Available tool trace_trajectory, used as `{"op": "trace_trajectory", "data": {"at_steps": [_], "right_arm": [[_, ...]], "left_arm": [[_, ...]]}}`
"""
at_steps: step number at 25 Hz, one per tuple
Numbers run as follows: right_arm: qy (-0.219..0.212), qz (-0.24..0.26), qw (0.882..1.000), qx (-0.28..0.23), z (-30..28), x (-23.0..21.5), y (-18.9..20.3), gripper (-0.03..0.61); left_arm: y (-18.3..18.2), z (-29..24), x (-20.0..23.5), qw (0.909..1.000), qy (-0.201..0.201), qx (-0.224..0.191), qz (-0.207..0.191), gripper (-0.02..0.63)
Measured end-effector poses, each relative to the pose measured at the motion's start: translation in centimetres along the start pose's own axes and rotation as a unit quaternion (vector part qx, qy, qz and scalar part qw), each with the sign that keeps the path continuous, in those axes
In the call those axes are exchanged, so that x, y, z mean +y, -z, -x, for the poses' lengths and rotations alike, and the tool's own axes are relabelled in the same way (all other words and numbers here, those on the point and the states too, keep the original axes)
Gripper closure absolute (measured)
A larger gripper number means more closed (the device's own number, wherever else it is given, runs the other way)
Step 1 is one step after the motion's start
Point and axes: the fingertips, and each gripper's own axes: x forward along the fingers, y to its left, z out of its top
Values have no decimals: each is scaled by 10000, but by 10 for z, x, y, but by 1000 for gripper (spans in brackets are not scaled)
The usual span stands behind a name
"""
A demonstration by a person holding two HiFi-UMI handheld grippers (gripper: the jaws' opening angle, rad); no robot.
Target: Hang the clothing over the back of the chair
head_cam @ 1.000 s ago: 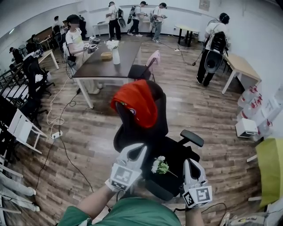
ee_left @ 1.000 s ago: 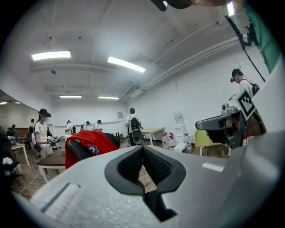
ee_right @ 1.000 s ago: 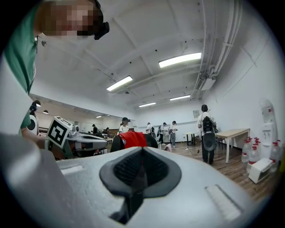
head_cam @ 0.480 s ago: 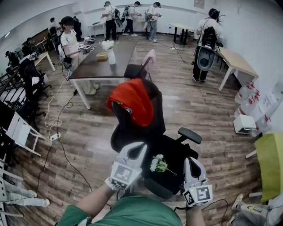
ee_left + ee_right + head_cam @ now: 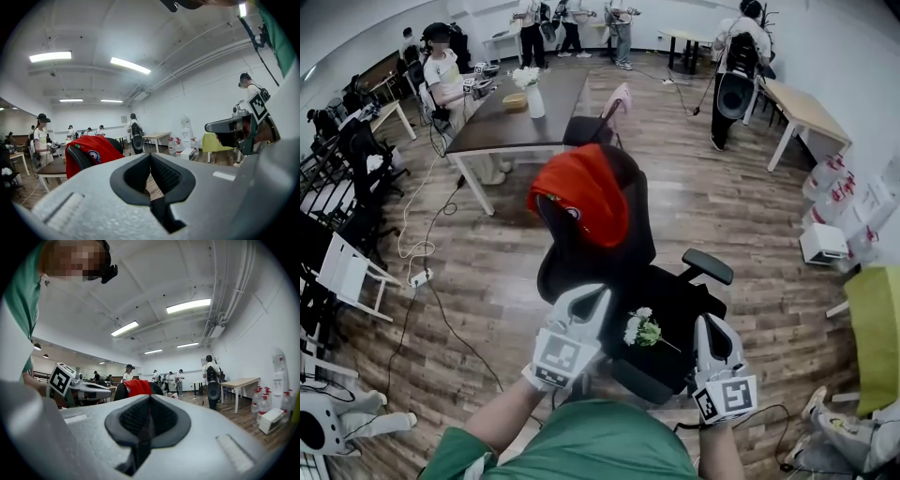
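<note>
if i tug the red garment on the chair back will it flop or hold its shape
Probably floppy: the red garment sags in soft folds, following the curve of the chair back. It would likely slide off easily, being only draped over the top. It seems light, though the fabric's thickness is hard to tell.

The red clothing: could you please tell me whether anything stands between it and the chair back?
Nothing visible does: the clothing already lies draped over the top of the chair back.

No legible text or numbers
</note>
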Motion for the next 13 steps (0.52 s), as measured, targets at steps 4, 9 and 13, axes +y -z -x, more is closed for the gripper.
{"op": "trace_trajectory", "data": {"at_steps": [4, 9, 13], "right_arm": [[-15, -9, 10000, 7, -1, 2, 0, 576], [-4, -19, 10000, 2, -2, 2, -1, 577], [-2, -56, 10000, -45, 2, 7, -1, 576]], "left_arm": [[3, 0, 1, 10000, -4, 39, 21, 603], [4, 1, 2, 10000, 1, 64, 32, 603], [7, 7, 1, 10000, -10, 84, -48, 603]]}}
